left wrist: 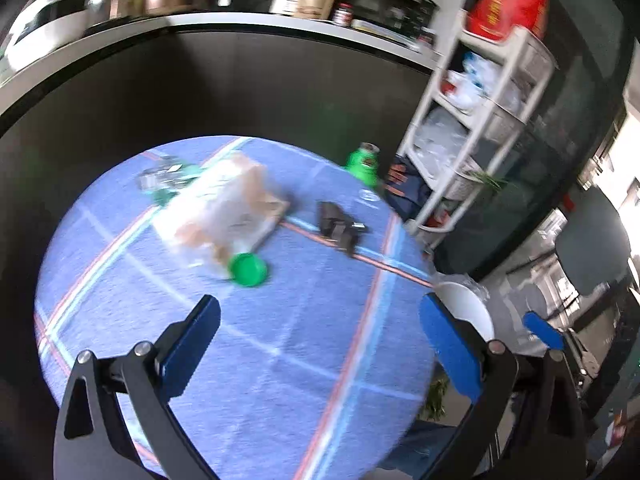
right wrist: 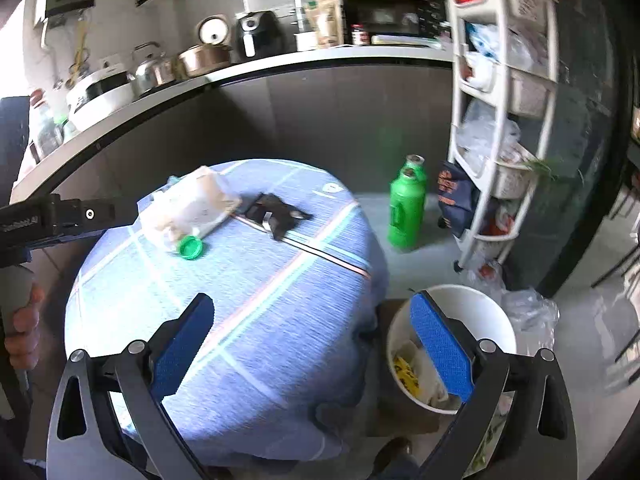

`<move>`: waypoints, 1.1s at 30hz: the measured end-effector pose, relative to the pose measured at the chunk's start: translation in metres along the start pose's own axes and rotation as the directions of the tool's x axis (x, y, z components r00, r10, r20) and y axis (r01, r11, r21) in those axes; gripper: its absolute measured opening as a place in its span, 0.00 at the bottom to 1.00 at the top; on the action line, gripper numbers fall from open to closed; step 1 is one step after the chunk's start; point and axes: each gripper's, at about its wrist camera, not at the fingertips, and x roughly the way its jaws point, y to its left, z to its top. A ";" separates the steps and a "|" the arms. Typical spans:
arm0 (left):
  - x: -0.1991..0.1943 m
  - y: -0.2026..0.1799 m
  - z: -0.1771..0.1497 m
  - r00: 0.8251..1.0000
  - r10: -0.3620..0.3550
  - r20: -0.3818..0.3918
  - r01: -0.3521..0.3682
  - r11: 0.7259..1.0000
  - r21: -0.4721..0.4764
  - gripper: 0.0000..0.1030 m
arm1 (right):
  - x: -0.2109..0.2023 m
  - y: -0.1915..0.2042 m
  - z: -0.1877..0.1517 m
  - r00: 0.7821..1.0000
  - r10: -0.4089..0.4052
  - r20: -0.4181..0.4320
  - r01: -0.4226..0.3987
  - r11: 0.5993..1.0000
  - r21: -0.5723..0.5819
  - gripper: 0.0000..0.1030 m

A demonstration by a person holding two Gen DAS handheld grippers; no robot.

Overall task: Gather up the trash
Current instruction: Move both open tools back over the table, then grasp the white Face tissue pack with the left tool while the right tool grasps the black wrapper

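Your 2 grippers, left gripper & right gripper, gape empty; clear bottle lies flat on desk, green cap toward you.

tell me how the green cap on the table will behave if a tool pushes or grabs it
The green cap looks like a small, round, shallow plastic lid, so it is probably light and stiff. Pushed on the cloth-covered table, it would likely slide or flip, and could roll if tipped on edge. It sits against the clear bag, which may snag.

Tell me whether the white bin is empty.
No, the right wrist view shows paper and wrappers lying inside the bin on the floor beside the table.
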 end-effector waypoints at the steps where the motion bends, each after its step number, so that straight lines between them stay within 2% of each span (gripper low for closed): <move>1: -0.003 0.007 -0.001 1.000 0.013 0.004 -0.013 1.000 -0.011 0.96 | 0.002 0.008 0.004 1.000 0.008 -0.003 -0.008 1.000 -0.014 0.92; 7: -0.014 0.068 -0.001 0.996 0.083 0.019 -0.081 0.992 -0.094 0.96 | 0.024 0.047 0.022 0.997 0.063 -0.035 -0.066 0.994 -0.085 0.92; 11: -0.012 0.101 0.000 0.995 0.099 0.016 -0.096 0.986 -0.137 0.96 | 0.047 0.070 0.032 0.993 0.101 -0.069 -0.109 0.987 -0.121 0.92; 15: -0.004 0.119 0.002 0.995 0.098 0.008 -0.096 0.986 -0.137 0.96 | 0.077 0.085 0.042 0.990 0.106 -0.096 -0.120 0.981 -0.154 0.91; 16: -0.001 0.123 0.003 0.995 0.096 0.004 -0.094 0.987 -0.132 0.96 | 0.087 0.086 0.044 0.989 0.102 -0.109 -0.119 0.980 -0.158 0.90; 20: 0.013 0.136 0.009 0.997 0.082 -0.008 -0.083 0.990 -0.114 0.96 | 0.125 0.082 0.055 0.984 0.083 -0.155 -0.105 0.984 -0.141 0.73; 23: 0.025 0.142 0.016 0.997 0.071 -0.021 -0.072 0.992 -0.099 0.96 | 0.148 0.077 0.061 0.981 0.065 -0.181 -0.090 0.987 -0.133 0.67; 30: 0.061 0.138 0.045 0.997 0.064 -0.033 -0.064 0.998 -0.010 0.96 | 0.196 0.067 0.077 0.978 0.021 -0.208 -0.056 0.985 -0.163 0.67; 33: 0.081 0.131 0.057 0.999 0.017 -0.046 -0.015 0.999 0.045 0.96 | 0.209 0.066 0.082 0.977 0.008 -0.214 -0.047 0.983 -0.179 0.67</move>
